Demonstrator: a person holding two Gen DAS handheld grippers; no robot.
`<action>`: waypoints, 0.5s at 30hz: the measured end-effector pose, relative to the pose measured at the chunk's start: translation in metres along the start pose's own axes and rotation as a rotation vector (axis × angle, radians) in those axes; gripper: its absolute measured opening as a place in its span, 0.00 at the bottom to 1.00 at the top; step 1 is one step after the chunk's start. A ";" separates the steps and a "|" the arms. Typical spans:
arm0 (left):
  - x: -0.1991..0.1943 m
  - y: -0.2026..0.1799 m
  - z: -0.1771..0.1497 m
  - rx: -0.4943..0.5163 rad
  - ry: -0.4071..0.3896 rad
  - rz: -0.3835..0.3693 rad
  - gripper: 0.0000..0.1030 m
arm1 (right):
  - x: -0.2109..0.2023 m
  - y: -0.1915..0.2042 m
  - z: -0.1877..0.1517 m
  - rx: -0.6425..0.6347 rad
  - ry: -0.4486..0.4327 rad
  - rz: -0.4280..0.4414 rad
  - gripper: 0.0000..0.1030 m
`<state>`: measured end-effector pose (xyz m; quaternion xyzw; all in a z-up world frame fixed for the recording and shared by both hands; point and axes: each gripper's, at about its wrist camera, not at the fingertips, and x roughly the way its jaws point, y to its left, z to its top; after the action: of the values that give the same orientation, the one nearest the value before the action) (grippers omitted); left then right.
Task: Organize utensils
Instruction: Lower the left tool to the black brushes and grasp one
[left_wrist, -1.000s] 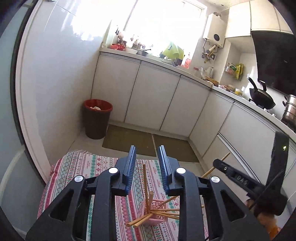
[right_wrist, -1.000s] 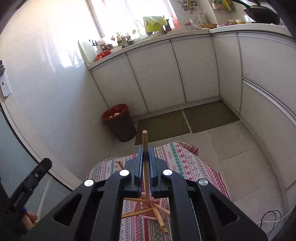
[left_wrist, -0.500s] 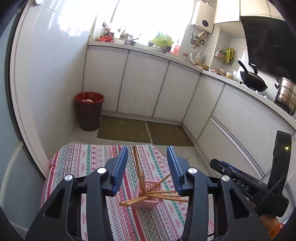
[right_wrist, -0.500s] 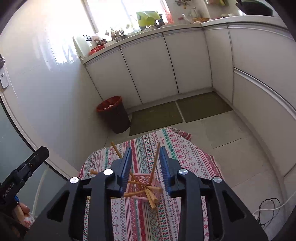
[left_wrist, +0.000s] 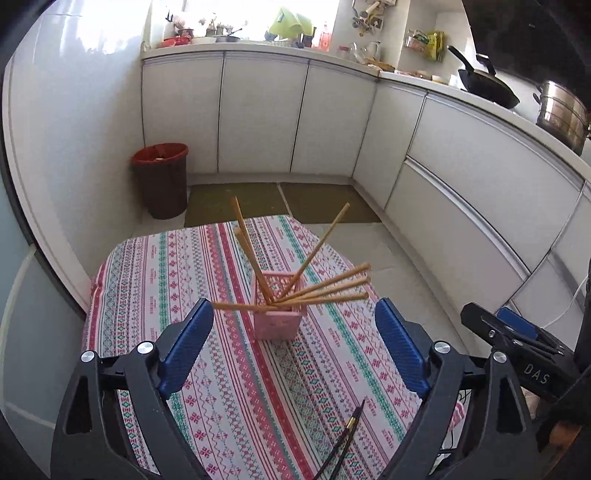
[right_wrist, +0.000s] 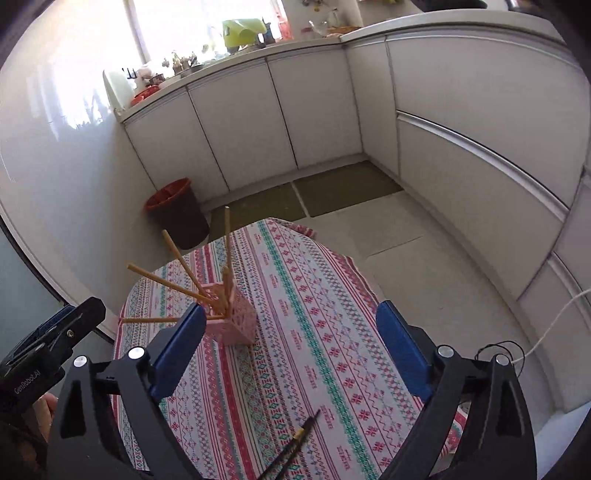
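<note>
Chopsticks (left_wrist: 317, 291) splay from a pink basket (left_wrist: 277, 320) mid-table; both grippers, left (left_wrist: 294, 347) and right (right_wrist: 291, 345), have just been opening, jaws wide and empty. Knocking a leaning stick could tip the light basket.

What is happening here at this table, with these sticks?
A person holds tongs in each hand and sorts chopsticks into a pink basket on the patterned tablecloth. Both the left tongs and the right tongs have just been opening and now hold nothing. The wooden chopsticks stand and lean in the basket. One dark chopstick lies on the cloth.
</note>
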<state>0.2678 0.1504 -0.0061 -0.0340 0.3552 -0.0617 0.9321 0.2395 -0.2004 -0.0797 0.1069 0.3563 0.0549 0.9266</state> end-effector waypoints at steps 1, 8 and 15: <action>0.004 -0.001 -0.006 0.008 0.023 -0.002 0.87 | -0.002 -0.006 -0.008 0.000 0.004 -0.012 0.91; 0.072 -0.033 -0.065 0.189 0.362 -0.018 0.93 | 0.003 -0.067 -0.074 -0.022 0.090 -0.104 0.92; 0.146 -0.056 -0.118 0.262 0.607 -0.003 0.91 | 0.020 -0.124 -0.125 -0.035 0.183 -0.166 0.92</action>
<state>0.2920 0.0725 -0.1843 0.1056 0.6058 -0.1157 0.7800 0.1734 -0.2980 -0.2122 0.0556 0.4459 -0.0062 0.8933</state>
